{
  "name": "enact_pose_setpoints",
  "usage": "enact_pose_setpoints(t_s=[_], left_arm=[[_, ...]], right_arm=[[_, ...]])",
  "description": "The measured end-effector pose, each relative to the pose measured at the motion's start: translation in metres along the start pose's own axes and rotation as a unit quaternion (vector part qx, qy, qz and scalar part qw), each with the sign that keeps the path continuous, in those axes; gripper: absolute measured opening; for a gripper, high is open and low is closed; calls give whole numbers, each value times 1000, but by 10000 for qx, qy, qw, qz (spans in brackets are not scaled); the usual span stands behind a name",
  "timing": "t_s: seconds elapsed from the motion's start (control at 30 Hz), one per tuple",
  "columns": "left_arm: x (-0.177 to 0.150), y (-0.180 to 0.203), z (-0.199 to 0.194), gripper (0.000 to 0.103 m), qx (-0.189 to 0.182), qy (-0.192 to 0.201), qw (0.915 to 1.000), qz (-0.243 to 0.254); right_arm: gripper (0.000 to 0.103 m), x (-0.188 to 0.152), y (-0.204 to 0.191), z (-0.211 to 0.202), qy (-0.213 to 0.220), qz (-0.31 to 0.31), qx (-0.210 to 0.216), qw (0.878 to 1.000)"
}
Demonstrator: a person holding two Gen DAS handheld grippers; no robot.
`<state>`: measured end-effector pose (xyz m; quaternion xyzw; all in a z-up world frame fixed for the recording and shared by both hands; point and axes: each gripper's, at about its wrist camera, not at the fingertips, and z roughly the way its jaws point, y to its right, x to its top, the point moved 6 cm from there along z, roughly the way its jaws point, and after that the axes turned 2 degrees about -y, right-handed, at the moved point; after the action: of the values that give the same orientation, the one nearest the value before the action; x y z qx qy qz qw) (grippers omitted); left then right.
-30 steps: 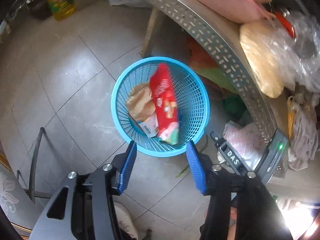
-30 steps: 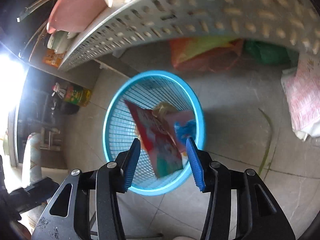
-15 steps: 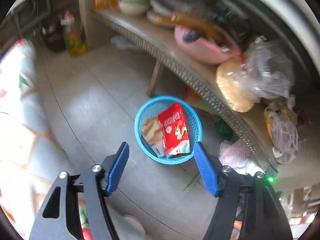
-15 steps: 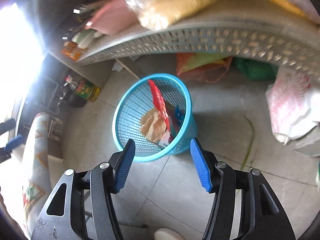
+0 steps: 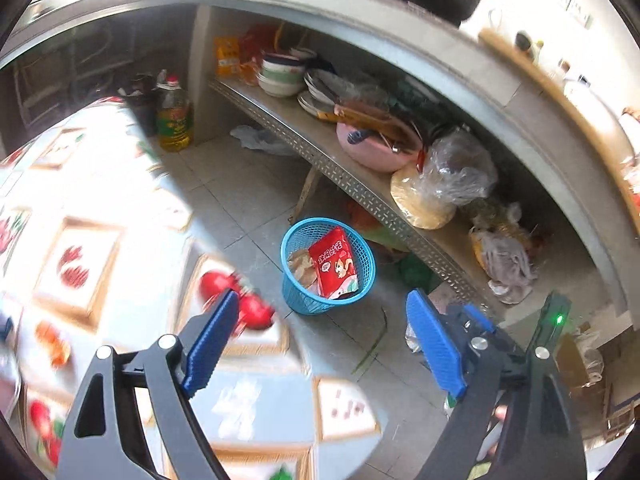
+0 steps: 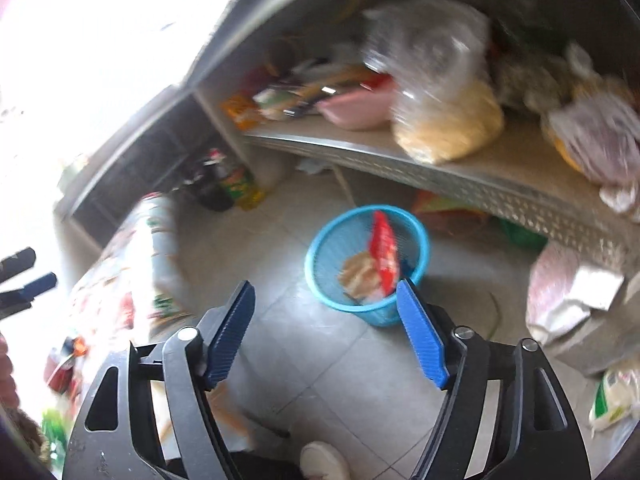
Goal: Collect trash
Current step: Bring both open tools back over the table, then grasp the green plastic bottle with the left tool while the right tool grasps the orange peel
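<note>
A blue mesh basket (image 5: 358, 284) (image 6: 332, 240) stands on the tiled floor under a metal shelf. Inside lie a red snack packet (image 5: 334, 262) (image 6: 385, 250) and a tan wrapper (image 5: 301, 267) (image 6: 358, 272). My left gripper (image 5: 324, 330) hangs high above and in front of the basket; its blue jaws are opening wide with nothing between them. My right gripper (image 6: 326, 322) is also raised well above the floor, its jaws opening and empty, with the basket seen far below between the fingertips.
A patterned tablecloth (image 5: 100, 240) (image 6: 132, 272) covers a table at the left. The perforated shelf (image 5: 360, 188) (image 6: 460, 184) holds a pink basin (image 5: 376, 148), bowls and plastic bags. An oil bottle (image 5: 173, 120) stands on the floor. Bags lie under the shelf at right.
Both grippers have risen and pulled back from the basket, which now looks much smaller. Their jaws have spread wider. The table edge has come into view at the left.
</note>
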<state>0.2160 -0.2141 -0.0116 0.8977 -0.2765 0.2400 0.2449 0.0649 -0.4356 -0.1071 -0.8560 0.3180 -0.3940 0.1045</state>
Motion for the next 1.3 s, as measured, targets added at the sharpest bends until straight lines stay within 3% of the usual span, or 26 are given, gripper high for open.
enact_pose_setpoints(t_s=[0.17, 0.33, 0.5, 0.77, 0.93, 1.1, 1.17, 1.3], left_arm=[[-45, -43, -57, 86, 118, 381, 9984, -399], [-92, -101, -110, 87, 477, 802, 9891, -1139], [-127, -141, -155, 87, 994, 1281, 9755, -1484], [-167, -168, -194, 88, 1691, 1577, 9642, -1298], [-189, -189, -209, 88, 2132, 1593, 9558, -1247], [-202, -226, -203, 90, 2656, 1277, 9402, -1709], [-205, -239, -197, 90, 2645, 1173, 9376, -1929], [-211, -265, -185, 90, 2199, 1010, 9370, -2518]], right_arm=[[79, 3, -46, -27, 19, -541, 464, 9975], [81, -1, -98, -29, -260, -1040, 993, 9893], [81, -12, -162, -16, -666, -1565, 1565, 9729], [81, -47, -282, 24, -1547, -2295, 2375, 9311], [81, -74, -330, 46, -1916, -2609, 2498, 9126], [80, -93, -367, 75, -2120, -2990, 2350, 9003], [80, -95, -376, 83, -2110, -3150, 2230, 8980], [77, -109, -391, 109, -2196, -3409, 2036, 8911]])
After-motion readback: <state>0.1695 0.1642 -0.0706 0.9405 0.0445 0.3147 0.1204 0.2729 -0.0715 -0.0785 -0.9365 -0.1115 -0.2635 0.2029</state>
